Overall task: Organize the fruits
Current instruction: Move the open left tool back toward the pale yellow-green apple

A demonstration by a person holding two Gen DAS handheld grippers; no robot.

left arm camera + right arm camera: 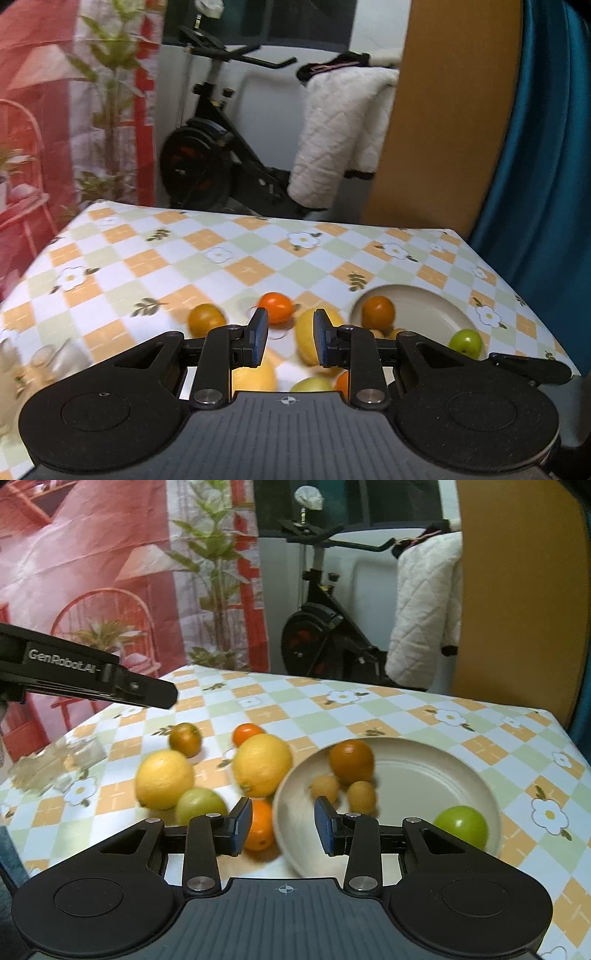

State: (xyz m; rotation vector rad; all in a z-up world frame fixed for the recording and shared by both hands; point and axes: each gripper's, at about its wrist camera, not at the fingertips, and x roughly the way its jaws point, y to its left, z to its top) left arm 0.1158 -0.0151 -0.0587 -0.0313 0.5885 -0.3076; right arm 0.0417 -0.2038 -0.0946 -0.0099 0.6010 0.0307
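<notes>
Fruits are split between the checked tablecloth (406, 709) and the cream plate (424, 771); nothing is gripped: left gripper (290, 338) closed empty, right gripper (283, 823) slightly parted. Round, firm, smooth skins are judged prone to rolling, so the nearest orange (258, 825) is best pinched across its widest middle.

The table (406, 716) is covered with a checked cloth in orange, pale green and white, with small flowers. A cream plate (424, 775) lies on it, at about 3 o'clock from the loose fruit. Directly on the cloth are two lemons (164, 779) (262, 764), a pale green fruit (201, 806) at 5 o'clock of the left lemon, an orange (258, 825) just beside the plate rim, and two small oranges (185, 739) (246, 734) further back, at about 12 o'clock. A clear glass thing (59, 764), blurred, lies near the left edge at 9 o'clock.
</notes>
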